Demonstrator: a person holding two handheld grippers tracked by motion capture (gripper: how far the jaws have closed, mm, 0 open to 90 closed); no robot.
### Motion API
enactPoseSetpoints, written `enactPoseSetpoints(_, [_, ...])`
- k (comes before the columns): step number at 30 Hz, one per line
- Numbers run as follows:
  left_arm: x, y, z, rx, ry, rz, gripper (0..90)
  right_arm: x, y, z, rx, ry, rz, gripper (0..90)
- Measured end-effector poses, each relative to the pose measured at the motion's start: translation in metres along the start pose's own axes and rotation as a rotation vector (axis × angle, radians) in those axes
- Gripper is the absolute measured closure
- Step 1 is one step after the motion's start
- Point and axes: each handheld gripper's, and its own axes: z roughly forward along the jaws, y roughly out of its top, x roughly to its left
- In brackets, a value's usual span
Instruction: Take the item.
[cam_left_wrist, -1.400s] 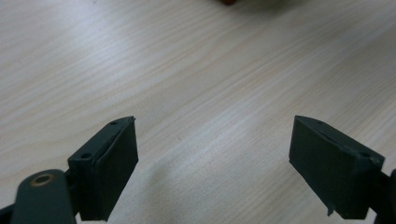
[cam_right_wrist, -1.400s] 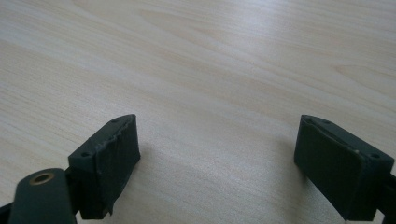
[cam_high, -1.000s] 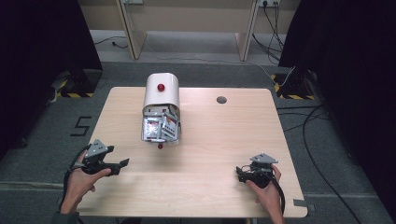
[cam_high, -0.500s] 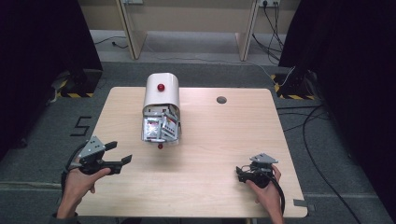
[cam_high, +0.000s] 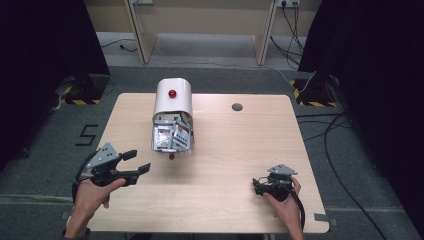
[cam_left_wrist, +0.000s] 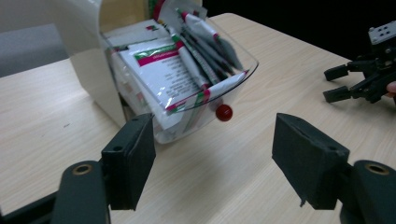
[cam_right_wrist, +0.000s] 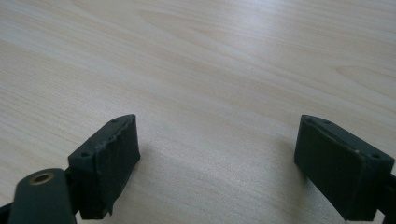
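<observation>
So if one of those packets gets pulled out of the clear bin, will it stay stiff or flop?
Probably flop: the packets look thin and flat and lean loosely against each other. They are likely light for their size. Their glossy wrap might slip between the jaws, and packed this tightly in the bin, a neighbour may drag out too.

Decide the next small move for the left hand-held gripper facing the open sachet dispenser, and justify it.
Probably ease the left hand-held gripper forward toward the red knob on the clear flap of the white sachet dispenser. Its jaws have just been closing, stand apart with nothing between them, and already point at the knob, short of it.
</observation>
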Motion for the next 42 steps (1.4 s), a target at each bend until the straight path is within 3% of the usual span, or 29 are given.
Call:
enactPoseSetpoints(10, [-0.007, 0.016, 0.015, 0.021, -0.005, 0.02, 33.1, 0.0, 0.0, 0.0, 0.0, 0.0, 0.0, 14.8])
enactPoseSetpoints(27, [-0.009, 0.042, 0.055, 0.017, -0.006, 0.009, 39.1, 0.0, 0.0, 0.0, 0.0, 0.0, -0.001, 14.8])
enactPoseSetpoints(42, [-0.016, 0.061, 0.088, 0.076, 0.005, 0.072, 51.5, 0.0, 0.0, 0.0, 0.0, 0.001, 0.001, 14.8])
